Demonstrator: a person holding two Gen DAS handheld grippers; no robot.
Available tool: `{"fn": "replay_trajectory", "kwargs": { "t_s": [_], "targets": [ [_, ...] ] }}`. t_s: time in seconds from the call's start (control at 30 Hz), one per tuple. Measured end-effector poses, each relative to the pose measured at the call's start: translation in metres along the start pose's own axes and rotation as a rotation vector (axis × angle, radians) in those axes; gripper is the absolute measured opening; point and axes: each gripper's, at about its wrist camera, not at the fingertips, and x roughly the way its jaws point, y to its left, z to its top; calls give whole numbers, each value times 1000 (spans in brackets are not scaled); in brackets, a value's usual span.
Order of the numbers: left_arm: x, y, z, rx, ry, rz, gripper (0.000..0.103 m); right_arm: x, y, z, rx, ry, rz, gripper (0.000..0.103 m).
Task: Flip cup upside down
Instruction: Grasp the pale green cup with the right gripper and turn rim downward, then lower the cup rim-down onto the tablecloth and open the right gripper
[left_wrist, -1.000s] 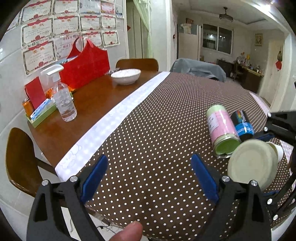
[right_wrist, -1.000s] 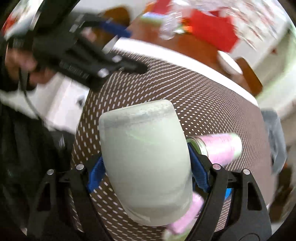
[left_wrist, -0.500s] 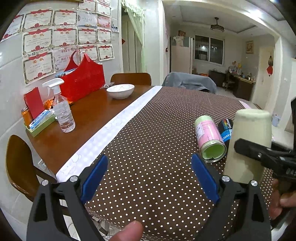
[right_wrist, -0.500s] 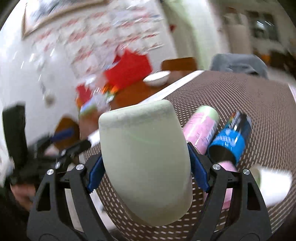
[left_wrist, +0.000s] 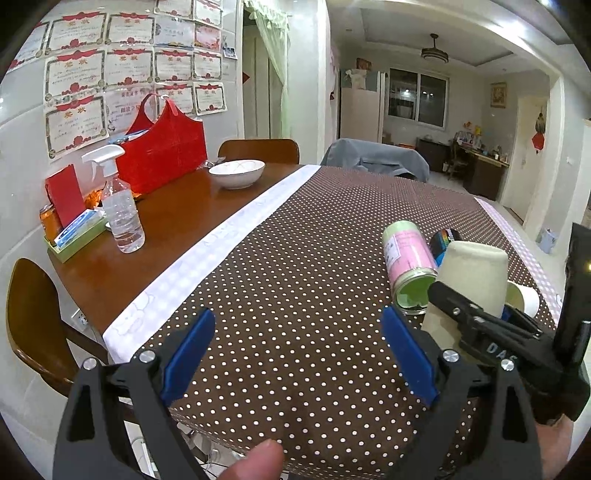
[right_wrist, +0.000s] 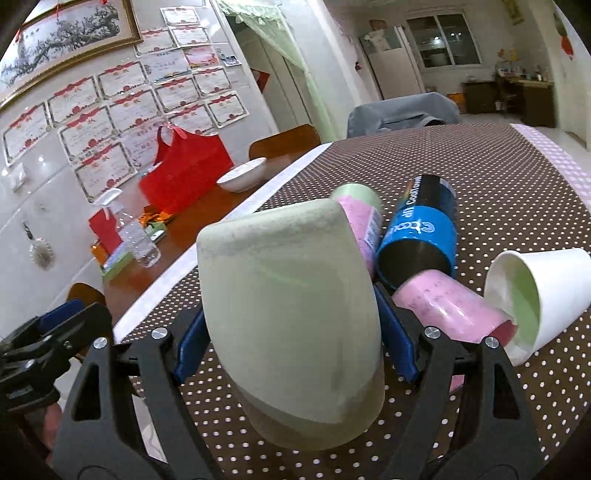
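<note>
My right gripper (right_wrist: 295, 332) is shut on a pale green cup (right_wrist: 291, 306), held upside down with its closed base up, near the front right of the polka-dot tablecloth (right_wrist: 498, 192). The same cup (left_wrist: 472, 280) shows in the left wrist view at the right, clamped by the right gripper (left_wrist: 476, 321), its rim low at the cloth. My left gripper (left_wrist: 299, 350) is open and empty above the tablecloth (left_wrist: 295, 266) near the front edge. The left gripper also shows at the left edge of the right wrist view (right_wrist: 55, 332).
Lying on the cloth beside the cup: a pink-and-green cup (left_wrist: 406, 262), a black-and-blue cup (right_wrist: 421, 229), another pink cup (right_wrist: 450, 310) and a white paper cup (right_wrist: 535, 295). On the bare wood at left stand a spray bottle (left_wrist: 120, 206), a white bowl (left_wrist: 236, 173) and a red bag (left_wrist: 166, 147).
The right gripper has turned the pale cup from lying sideways to base-up and lowered it toward the cloth. The left gripper has barely moved.
</note>
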Motion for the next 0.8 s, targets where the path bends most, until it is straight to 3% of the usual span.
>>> {"fn": "replay_trajectory", "kwargs": {
  "t_s": [0.17, 0.33, 0.53, 0.8],
  "targets": [
    [-3, -7, -2, 11, 0, 4, 90, 3, -3, -8, 10, 30, -20, 80],
    [-8, -11, -3, 21, -6, 13, 90, -12, -5, -12, 6, 19, -42, 97],
    [-19, -18, -2, 34, -26, 15, 90, -26, -4, -12, -1, 20, -43, 97],
    [-41, -26, 8, 49, -76, 14, 90, -59, -1, 1, 3, -41, -72, 97]
  ]
}}
